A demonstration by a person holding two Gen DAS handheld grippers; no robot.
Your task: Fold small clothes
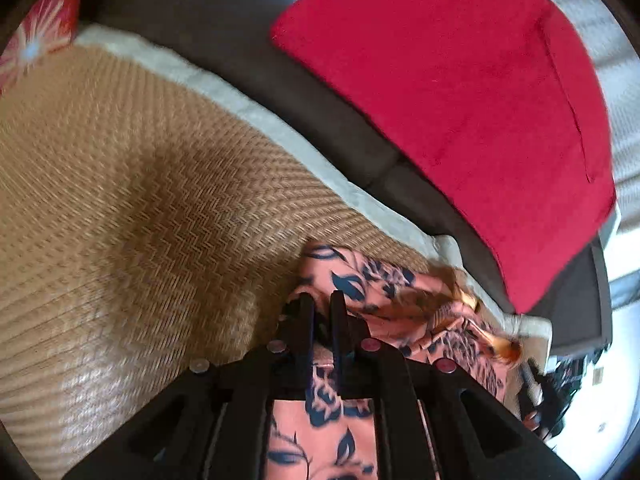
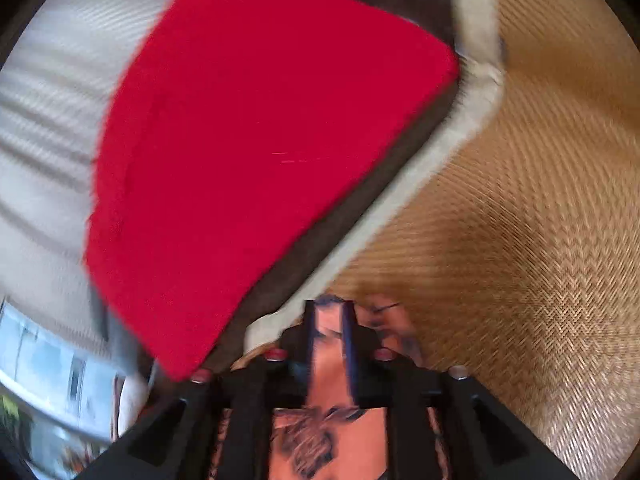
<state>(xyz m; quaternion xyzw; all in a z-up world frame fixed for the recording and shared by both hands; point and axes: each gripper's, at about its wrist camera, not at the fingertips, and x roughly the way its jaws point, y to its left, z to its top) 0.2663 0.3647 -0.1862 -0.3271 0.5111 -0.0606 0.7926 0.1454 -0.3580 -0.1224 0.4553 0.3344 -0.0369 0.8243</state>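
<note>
A small salmon-pink garment with a dark blue floral print [image 1: 360,284] is held between both grippers above a woven tan mat [image 1: 140,200]. My left gripper [image 1: 322,300] is shut on one part of the garment, which trails off to the right and hangs below the fingers. My right gripper [image 2: 330,308] is shut on another part of the same garment [image 2: 332,364], with cloth filling the gap between its fingers. Both views are motion-blurred.
A red cushion [image 1: 460,100] leans on a dark brown sofa [image 1: 240,40] behind the mat; it also shows in the right wrist view [image 2: 248,152]. A pale cloth border [image 1: 248,108] edges the mat. A red floral cushion [image 1: 44,36] sits at far left.
</note>
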